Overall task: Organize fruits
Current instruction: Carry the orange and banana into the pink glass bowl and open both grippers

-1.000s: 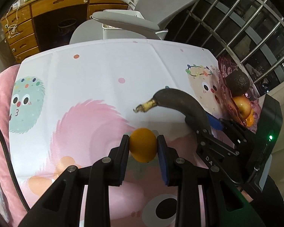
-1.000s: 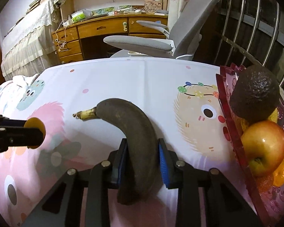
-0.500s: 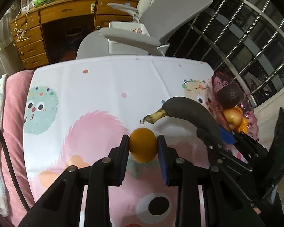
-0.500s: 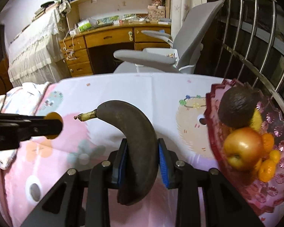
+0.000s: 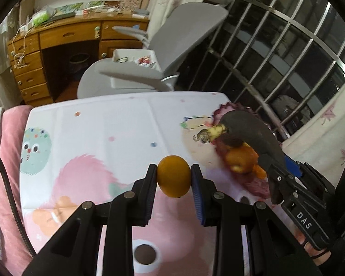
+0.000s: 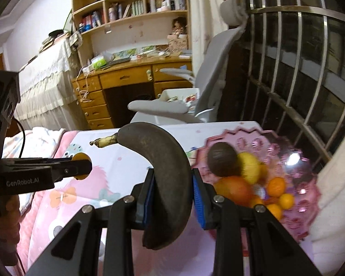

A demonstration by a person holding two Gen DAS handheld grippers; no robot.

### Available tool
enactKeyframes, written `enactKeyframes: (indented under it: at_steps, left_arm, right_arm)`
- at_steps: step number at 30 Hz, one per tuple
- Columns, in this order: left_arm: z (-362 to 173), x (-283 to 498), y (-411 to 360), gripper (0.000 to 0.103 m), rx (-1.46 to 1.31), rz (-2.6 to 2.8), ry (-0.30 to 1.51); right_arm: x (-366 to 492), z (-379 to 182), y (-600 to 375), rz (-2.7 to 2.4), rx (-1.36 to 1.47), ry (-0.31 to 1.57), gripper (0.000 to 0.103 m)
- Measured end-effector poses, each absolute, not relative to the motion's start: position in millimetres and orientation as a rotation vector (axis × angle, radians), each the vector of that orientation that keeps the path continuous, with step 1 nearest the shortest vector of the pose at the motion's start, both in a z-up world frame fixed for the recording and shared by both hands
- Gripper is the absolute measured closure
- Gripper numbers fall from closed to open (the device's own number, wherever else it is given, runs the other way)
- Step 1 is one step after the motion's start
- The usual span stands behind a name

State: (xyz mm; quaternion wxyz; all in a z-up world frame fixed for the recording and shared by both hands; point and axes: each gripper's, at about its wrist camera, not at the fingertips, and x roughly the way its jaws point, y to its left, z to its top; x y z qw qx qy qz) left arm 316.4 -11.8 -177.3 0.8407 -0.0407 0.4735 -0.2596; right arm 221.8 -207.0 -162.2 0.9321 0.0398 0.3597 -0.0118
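Left gripper (image 5: 174,179) clamps an orange (image 5: 173,176) above the tablecloth (image 5: 103,124). Right gripper (image 6: 172,188) grips a blackened banana (image 6: 163,165) (stem leftward), apparently beside the pink fruit bowl (image 6: 306,197).

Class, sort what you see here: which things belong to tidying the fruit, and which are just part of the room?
Belongs to the job: orange in left gripper; blackened banana in right gripper; pink fruit bowl.

Just there: grey chair, wooden desk, bookshelf.
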Motion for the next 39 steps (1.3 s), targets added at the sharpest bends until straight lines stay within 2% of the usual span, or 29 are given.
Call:
enactKeyframes:
  at_steps: [14,28,39]
  left_arm:
    - [-164,293,-131,0.075,-0.085,-0.605,1.014]
    - [-211,300,-235,0.075,-0.070,-0.649,1.140]
    - [-226,311,-268,0.075,-0.059,-0.651,1.178]
  right_arm:
    - [202,-157,-316,-0.082,0.110,0.757,0.073]
    - [230,-202,-410,-0.121,0.097,0.857,0.072]
    - [245,-234,-429,-0.146,0.136,0.931,0.071]
